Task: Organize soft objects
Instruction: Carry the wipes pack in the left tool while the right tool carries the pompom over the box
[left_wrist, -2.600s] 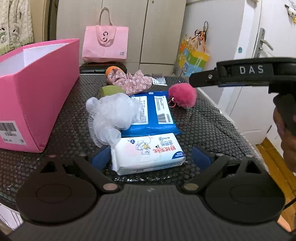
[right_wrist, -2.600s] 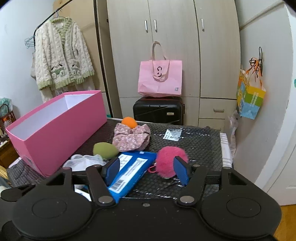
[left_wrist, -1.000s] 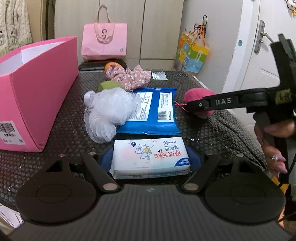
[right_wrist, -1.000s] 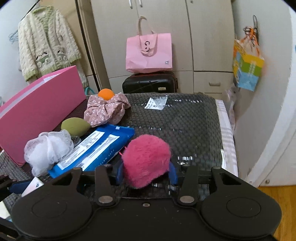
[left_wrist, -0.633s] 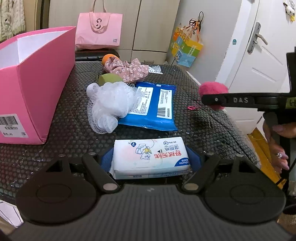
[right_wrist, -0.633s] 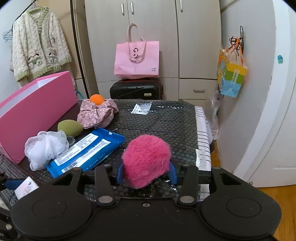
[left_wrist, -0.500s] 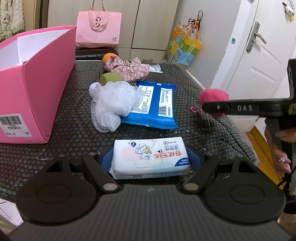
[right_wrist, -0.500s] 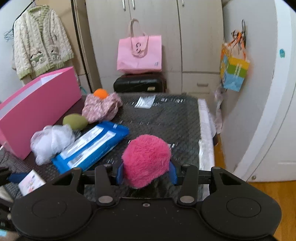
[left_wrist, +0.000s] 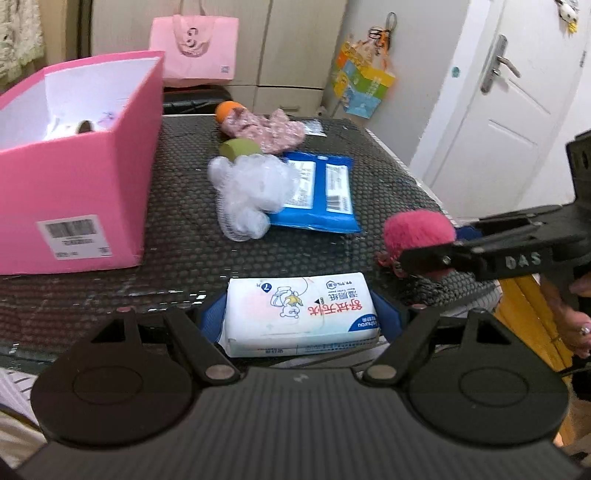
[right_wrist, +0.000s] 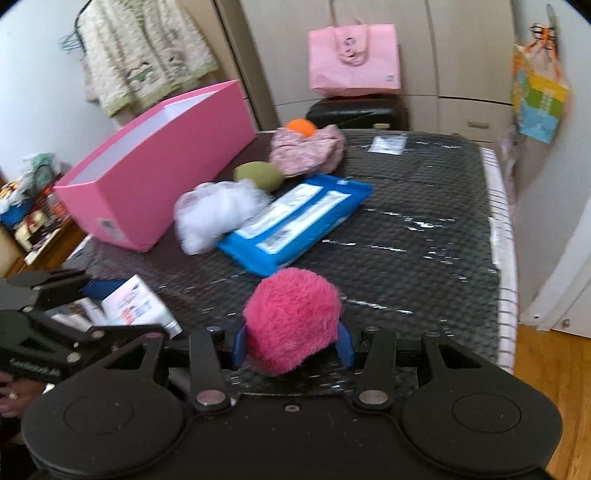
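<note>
My left gripper (left_wrist: 301, 317) is shut on a white tissue pack (left_wrist: 299, 314) and holds it above the near edge of the black table (left_wrist: 184, 236). My right gripper (right_wrist: 291, 343) is shut on a fuzzy pink pom-pom (right_wrist: 291, 317); it also shows in the left wrist view (left_wrist: 419, 232), lifted at the right. An open pink box (left_wrist: 74, 162) stands at the left and also shows in the right wrist view (right_wrist: 159, 162). On the table lie a white mesh puff (left_wrist: 251, 192), a blue wipes pack (left_wrist: 317, 192), a green sponge (left_wrist: 238, 147), floral fabric (left_wrist: 266, 127) and an orange ball (left_wrist: 227, 110).
A pink paper bag (left_wrist: 194, 51) sits on a black suitcase (right_wrist: 354, 109) behind the table. A small clear packet (right_wrist: 388, 144) lies at the table's far side. A colourful bag (left_wrist: 364, 85) hangs on the right wall by a white door (left_wrist: 517, 110).
Both grippers closed on their objects and lifted them: the left on the tissue pack, the right on the pom-pom. Both views now sit higher and show the box's inside.
</note>
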